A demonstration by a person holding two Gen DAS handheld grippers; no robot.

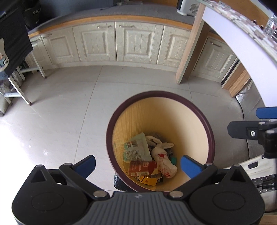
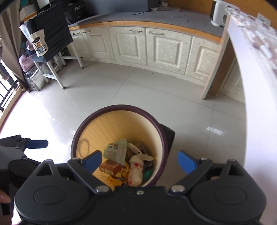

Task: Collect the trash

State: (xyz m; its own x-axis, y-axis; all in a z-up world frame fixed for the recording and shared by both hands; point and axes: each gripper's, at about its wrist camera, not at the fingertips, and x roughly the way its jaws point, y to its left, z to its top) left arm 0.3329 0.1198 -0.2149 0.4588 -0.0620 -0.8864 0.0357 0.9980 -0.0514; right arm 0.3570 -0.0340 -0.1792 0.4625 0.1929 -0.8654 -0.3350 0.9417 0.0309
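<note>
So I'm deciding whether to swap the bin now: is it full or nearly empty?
Nearly empty. The bin holds only a bottom layer: a green wrapper, a knotted white bag, a red carton. Its yellow inner wall is bare above.

"PACK" is printed in white on a black bag (image 1: 32,15) on the counter, cut off beyond those letters. A large "3" is seen on the red carton (image 1: 143,168) in the trash bin (image 1: 160,98); other print there cannot be read.

Home kitchen — cream cabinets (image 1: 131,43), countertop (image 2: 147,19), tiled floor (image 1: 69,107)
</note>
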